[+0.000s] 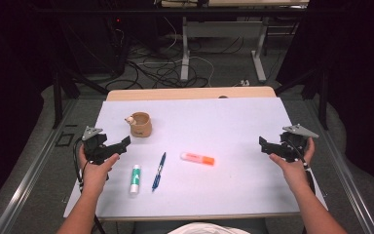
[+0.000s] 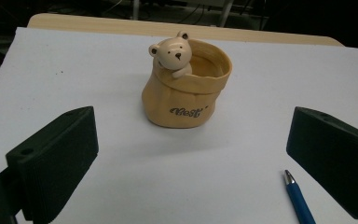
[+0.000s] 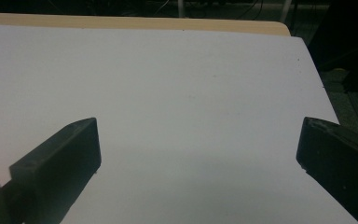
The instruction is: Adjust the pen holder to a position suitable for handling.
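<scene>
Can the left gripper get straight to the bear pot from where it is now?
Probably yes: the left gripper is open and aimed at the bear pot, with bare white table between them.

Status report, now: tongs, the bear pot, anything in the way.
Left tongs open, empty. Right tongs open, empty. Bear pot upright, straight ahead of left tongs, untouched. Nothing between; blue pen off to the side.

Tan bear pot [image 2: 186, 88] with dark lettering, cream bear; blue pen [image 1: 158, 170]; orange highlighter [image 1: 197, 158], white end; white glue stick [image 1: 135, 179], green band; white tabletop [image 1: 224, 122], wood edge; black tongs [image 2: 186, 154].
</scene>
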